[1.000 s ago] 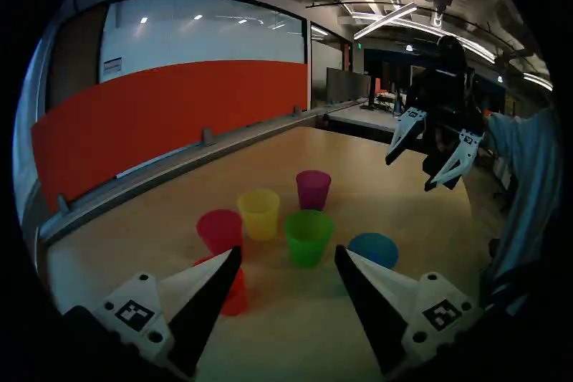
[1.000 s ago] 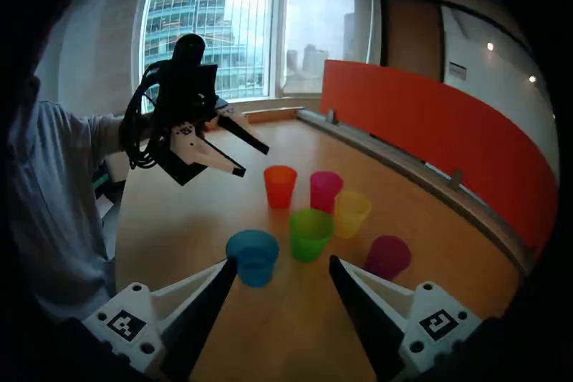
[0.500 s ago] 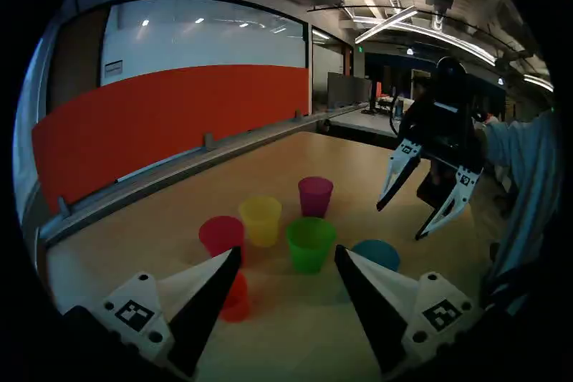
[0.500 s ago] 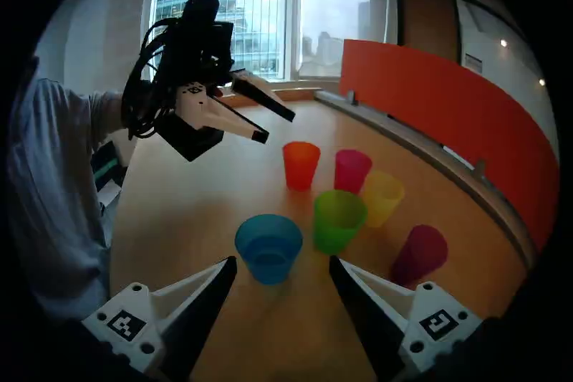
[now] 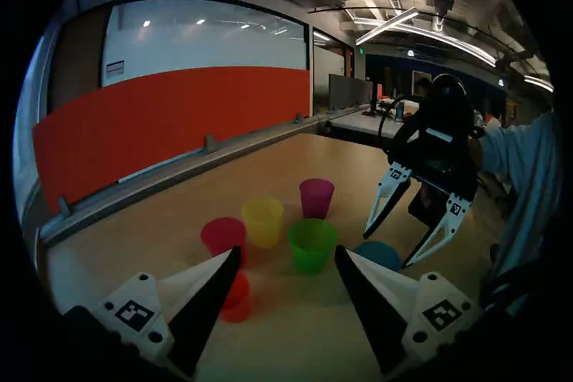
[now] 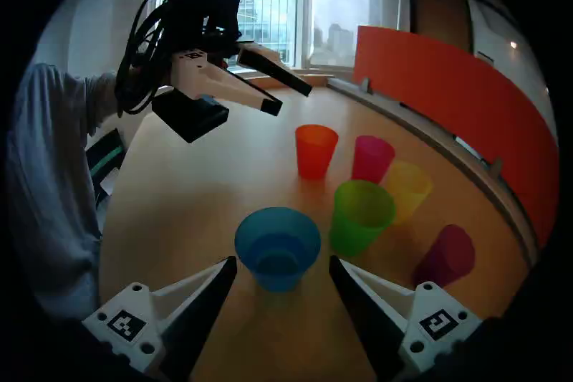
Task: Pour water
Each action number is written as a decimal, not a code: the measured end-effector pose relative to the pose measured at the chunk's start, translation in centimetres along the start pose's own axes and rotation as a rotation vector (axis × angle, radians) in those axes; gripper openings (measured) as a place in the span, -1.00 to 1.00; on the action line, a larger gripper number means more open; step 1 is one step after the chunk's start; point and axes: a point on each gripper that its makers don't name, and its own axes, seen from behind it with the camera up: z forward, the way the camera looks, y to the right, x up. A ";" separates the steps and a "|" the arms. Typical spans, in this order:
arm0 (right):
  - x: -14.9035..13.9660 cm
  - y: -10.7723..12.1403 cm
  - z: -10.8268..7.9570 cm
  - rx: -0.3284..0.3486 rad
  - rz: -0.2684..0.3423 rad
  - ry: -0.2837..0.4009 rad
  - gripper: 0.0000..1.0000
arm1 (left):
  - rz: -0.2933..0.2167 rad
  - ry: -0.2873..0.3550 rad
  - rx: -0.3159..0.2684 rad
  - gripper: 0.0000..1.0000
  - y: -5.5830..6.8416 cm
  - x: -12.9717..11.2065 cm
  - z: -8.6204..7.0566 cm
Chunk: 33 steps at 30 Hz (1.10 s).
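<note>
Desk of pale wood (image 6: 179, 188) carries a blue translucent plastic cup (image 6: 278, 249) beside 5 other coloured cups (image 6: 362, 216). The right tongs (image 6: 281, 264), spread wide, have the blue one between their tips (contact unclear). The left tongs (image 6: 289, 97), also spread and empty, hover above the desk near the orange plastic cup (image 6: 316, 151).

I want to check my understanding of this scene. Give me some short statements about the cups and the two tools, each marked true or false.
1. The yellow cup stands upright on the table. True.
2. The right tool is shut on the blue cup. False: it is open; its fingers do not press the cup.
3. The left tool holds the orange cup. False: it is open and holds nothing.
4. The green cup stands beside the blue cup. True.
</note>
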 end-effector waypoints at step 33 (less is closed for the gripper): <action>-0.2 -0.6 3.5 0.019 -0.022 -0.015 0.81 | -0.008 -0.006 0.007 0.95 -0.1 -0.6 -0.4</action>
